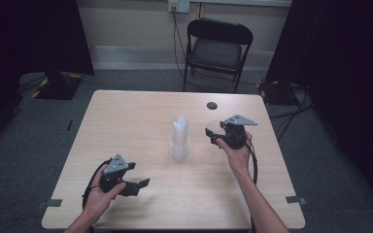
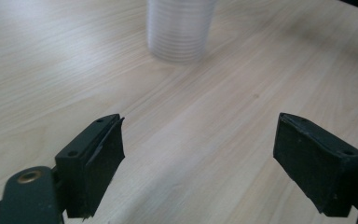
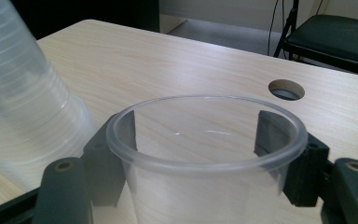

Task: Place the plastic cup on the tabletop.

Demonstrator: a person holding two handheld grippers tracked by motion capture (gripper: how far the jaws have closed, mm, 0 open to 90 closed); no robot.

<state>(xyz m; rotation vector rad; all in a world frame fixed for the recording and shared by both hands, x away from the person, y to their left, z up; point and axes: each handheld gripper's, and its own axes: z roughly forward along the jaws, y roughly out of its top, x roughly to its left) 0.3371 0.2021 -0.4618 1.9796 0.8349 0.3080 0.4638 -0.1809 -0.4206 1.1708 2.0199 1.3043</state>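
Clear cup clamped between right gripper jaws, rim up, cup stack mid-table just beside, top cropped in left gripper view, left gripper jaws wide apart, nothing between, near table front edge, cable hole behind cup.

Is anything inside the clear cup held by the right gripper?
The clear cup looks empty: its open mouth shows only bare wall. Its bottom lies below the frame, so that part stays unseen.
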